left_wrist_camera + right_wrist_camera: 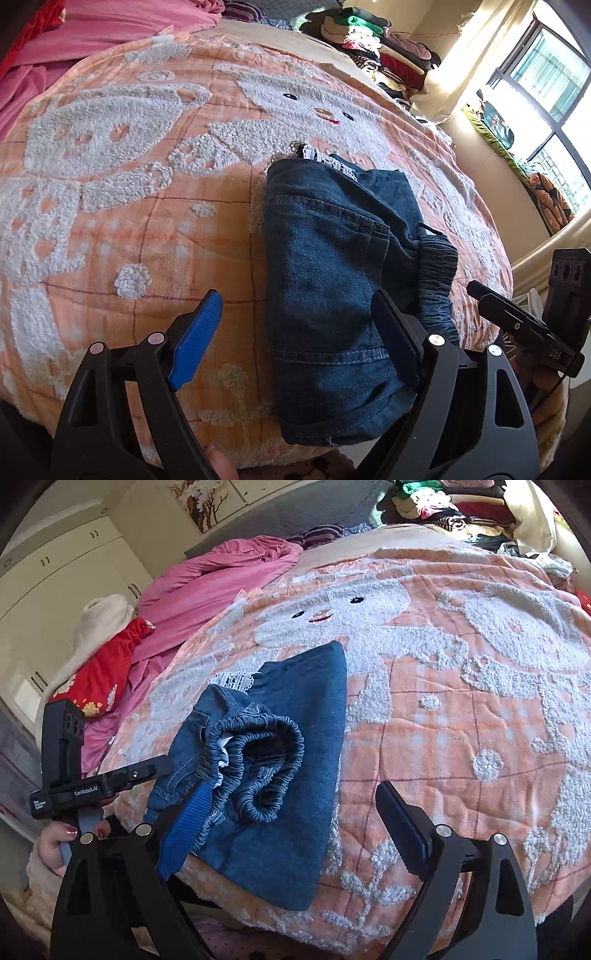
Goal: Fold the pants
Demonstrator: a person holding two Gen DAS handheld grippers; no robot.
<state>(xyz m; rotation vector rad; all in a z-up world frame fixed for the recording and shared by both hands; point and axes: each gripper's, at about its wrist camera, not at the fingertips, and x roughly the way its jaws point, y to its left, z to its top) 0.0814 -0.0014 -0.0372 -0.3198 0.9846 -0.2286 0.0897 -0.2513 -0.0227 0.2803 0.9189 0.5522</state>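
Folded dark-blue denim pants (332,266) with an elasticated gathered waistband (258,760) and a strip of white lace trim (236,681) lie on an orange-and-white tufted bedspread with a bear motif (147,155), near its front edge. The left gripper (295,332) hangs over the pants with jaws spread wide and nothing between them; its right finger overlaps the denim in view, though actual contact cannot be confirmed. The right gripper (295,819) is likewise wide open and holds nothing; its blue-padded left finger (188,823) lies against the waistband. A pink quilt (221,579) and a stack of folded clothes (369,40) sit beyond the bedspread, well apart from the pants.
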